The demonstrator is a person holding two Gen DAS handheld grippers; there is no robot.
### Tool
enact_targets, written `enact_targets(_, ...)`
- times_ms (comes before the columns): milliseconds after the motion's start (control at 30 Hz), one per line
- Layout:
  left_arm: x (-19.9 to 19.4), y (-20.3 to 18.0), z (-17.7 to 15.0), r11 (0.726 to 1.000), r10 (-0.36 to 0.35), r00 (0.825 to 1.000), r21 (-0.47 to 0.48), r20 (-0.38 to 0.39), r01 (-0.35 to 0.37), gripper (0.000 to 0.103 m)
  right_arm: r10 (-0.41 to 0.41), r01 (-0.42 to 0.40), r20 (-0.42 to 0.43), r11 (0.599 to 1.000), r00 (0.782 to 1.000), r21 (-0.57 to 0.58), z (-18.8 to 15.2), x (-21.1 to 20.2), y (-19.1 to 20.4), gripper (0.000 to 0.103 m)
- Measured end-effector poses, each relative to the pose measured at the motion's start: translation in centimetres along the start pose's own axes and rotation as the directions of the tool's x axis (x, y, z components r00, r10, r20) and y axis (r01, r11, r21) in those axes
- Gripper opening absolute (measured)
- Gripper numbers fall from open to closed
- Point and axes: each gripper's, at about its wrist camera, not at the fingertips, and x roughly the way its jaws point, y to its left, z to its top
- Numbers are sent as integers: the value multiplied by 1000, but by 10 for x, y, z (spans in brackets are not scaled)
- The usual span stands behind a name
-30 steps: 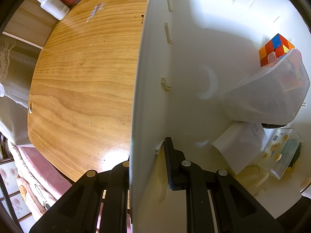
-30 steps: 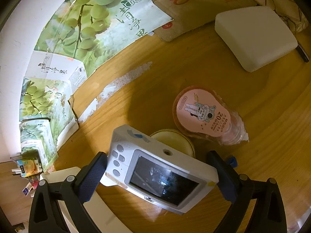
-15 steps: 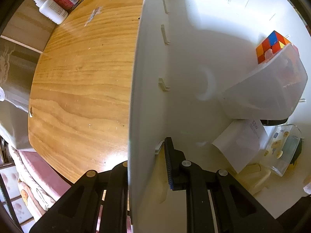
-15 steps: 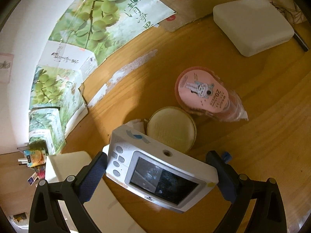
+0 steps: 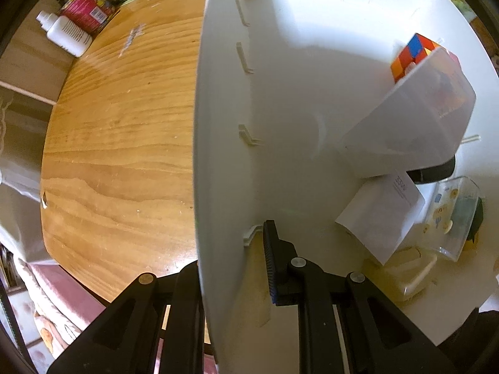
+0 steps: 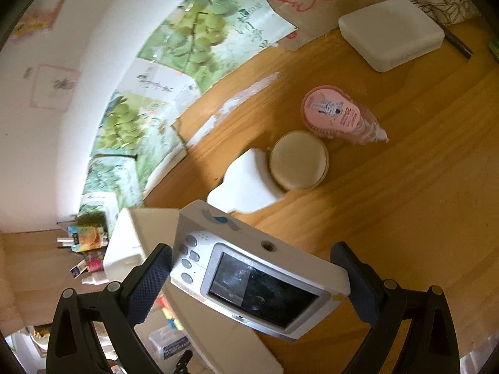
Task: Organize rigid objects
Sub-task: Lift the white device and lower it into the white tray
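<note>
1. Looking down from the left wrist view, the left gripper (image 5: pixel 230 268) is seen with its jaws drawn narrow and clamped on the near wall of a white storage bin (image 5: pixel 218 143), one finger outside the wall and one inside. The bin stands on the wooden desk (image 5: pixel 124 143). Inside it lie a colourful puzzle cube (image 5: pixel 413 54), a translucent box (image 5: pixel 418 124), a folded paper (image 5: pixel 382 212) and a clear case (image 5: pixel 455 215), all gathered at the far side. The near part of the bin floor is bare.

2. From the right wrist view, the right gripper (image 6: pixel 259 280) is seen with its jaws set wide and pressed on the two short ends of a small white digital camera (image 6: pixel 259 277), which is held clear above the desk (image 6: pixel 405 202). Below and to the left, a rim of the bin (image 6: pixel 131 233) is visible. A round tan case (image 6: pixel 299 159), a pink-lidded cup stack (image 6: pixel 335 113) and a white box (image 6: pixel 391 32) remain on the desk.

3. The step in hand is judged to be the carrying of the camera to the bin. Next, the camera would need to be brought over the bare floor, lowered, and released while the bin is steadied.
</note>
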Motion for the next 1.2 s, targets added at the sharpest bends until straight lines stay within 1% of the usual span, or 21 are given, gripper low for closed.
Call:
enact_targets(100, 0, -4, 1, 1000, -8, 1000, 23, 0, 8, 17, 12, -12, 16, 1000, 1000, -19, -12, -7, 8, 101)
enact_targets(267, -2, -9, 2, 998, -20, 1000, 64, 4, 20, 17, 0, 2, 33, 998, 999, -61, -33, -19, 15, 101)
enact_targets(700, -7, -29, -1, 987, -55, 998, 148, 6, 54, 17, -2, 8, 39, 989, 999, -147, -88, -25, 37, 101)
enact_targets(1100, -18, -47, -3, 970, -79, 997, 230, 4, 76, 17, 12, 10, 72, 953, 997, -302, -135, -24, 73, 101)
enact_targets(1200, -22, -50, -2, 966, -88, 996, 246, 5, 85, 17, 8, 24, 93, 940, 996, -339, -146, -25, 82, 101)
